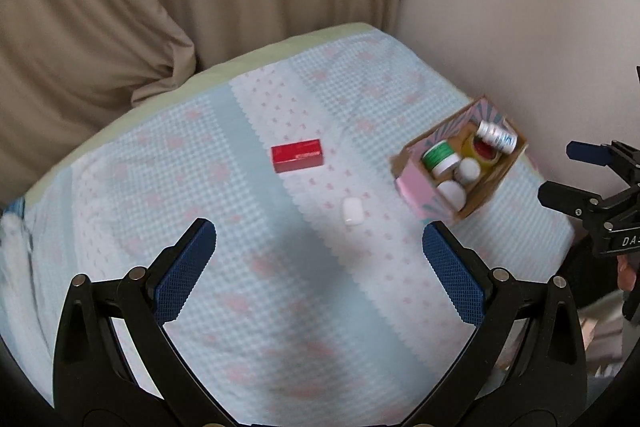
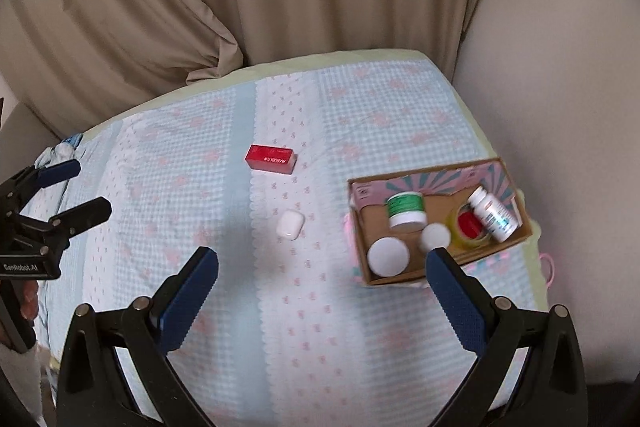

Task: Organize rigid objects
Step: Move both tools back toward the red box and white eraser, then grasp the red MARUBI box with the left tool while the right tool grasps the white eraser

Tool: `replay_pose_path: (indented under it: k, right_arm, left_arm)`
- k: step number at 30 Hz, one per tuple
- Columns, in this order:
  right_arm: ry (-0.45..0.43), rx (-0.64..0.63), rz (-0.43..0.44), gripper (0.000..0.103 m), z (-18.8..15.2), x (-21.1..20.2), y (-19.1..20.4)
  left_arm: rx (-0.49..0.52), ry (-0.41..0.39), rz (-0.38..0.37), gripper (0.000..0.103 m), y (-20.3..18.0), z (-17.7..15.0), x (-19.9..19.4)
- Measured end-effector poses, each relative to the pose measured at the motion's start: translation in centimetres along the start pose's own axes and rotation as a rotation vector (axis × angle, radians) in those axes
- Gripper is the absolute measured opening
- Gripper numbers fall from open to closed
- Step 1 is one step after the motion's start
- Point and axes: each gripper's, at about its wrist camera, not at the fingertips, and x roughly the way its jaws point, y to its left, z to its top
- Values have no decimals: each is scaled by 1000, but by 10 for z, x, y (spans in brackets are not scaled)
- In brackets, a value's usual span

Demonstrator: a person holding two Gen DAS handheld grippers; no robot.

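Both tools hover wide open and empty above a surface point(image 2: 360, 347) covered in pale blue gingham cloth with pink motifs: the left tool point(image 1: 319, 233) and right tool point(image 2: 322, 261) show blue textured pads. A glossy red box point(image 2: 271, 159) and a smooth white rounded case point(image 2: 291, 223) lie apart in open cloth. The cardboard box point(image 2: 496, 253) near the right edge holds jars, a labelled bottle point(image 2: 491, 213) and tape.
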Motion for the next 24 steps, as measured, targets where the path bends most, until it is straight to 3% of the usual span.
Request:
replay_pose_path:
  k: [10,18,24]
  right_arm:
    - [53,169,-62,103,-24,76,46]
    - [102,215,-137,103,-29,162,75]
    - [112,255,-220,103,-26,237,84]
  left_arm:
    - [305,72,-52,103,49,52,92]
    - [573,171,-113,103,41,87,219]
    - [772,273,-146,102,21,82,316]
